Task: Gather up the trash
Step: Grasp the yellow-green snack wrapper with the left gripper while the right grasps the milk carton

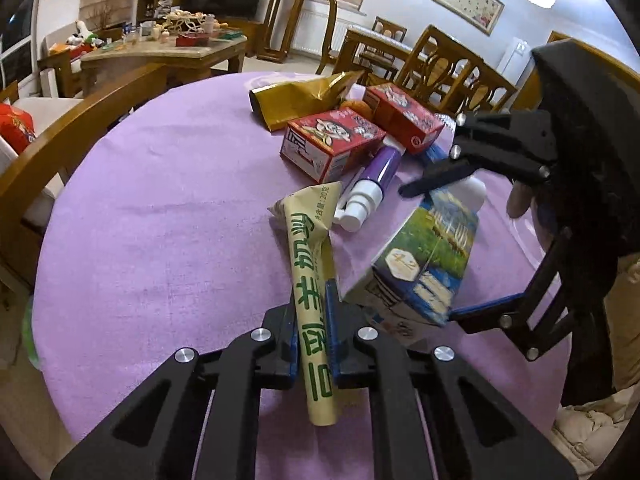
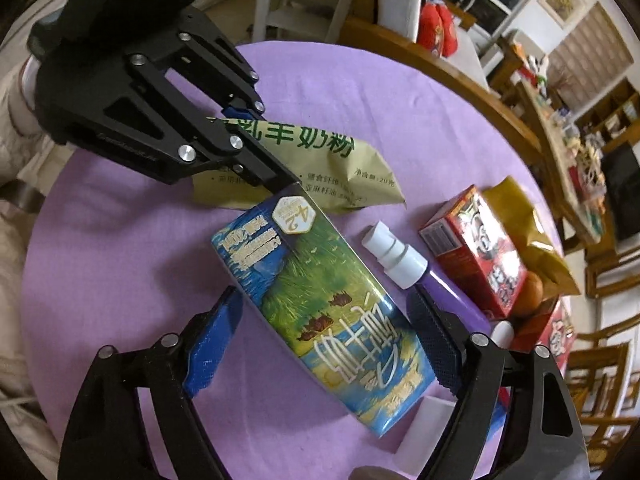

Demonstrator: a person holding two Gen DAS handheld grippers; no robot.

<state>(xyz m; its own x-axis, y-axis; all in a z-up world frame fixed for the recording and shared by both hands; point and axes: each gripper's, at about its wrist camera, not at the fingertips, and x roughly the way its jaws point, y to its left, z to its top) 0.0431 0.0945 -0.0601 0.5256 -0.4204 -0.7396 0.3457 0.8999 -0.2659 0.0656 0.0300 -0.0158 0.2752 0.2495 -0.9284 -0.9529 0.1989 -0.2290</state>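
Observation:
My left gripper (image 1: 312, 300) is shut on a tan milk-powder sachet (image 1: 312, 280) with green lettering; the sachet also shows in the right wrist view (image 2: 320, 160). My right gripper (image 2: 324, 316) is open, its blue fingers (image 2: 216, 336) on either side of a blue-green milk carton (image 2: 320, 312) lying on the purple tablecloth (image 2: 120, 240). I cannot tell whether the pads touch the carton. In the left wrist view the carton (image 1: 428, 256) lies between the right gripper's (image 1: 432, 252) fingers.
A purple pump bottle (image 1: 372, 180) with a white cap, two red cartons (image 1: 332, 140) (image 1: 404, 116), a gold bag (image 1: 296, 100) and an orange (image 2: 532, 288) lie at the table's far side. Wooden chairs (image 1: 440, 64) surround the table.

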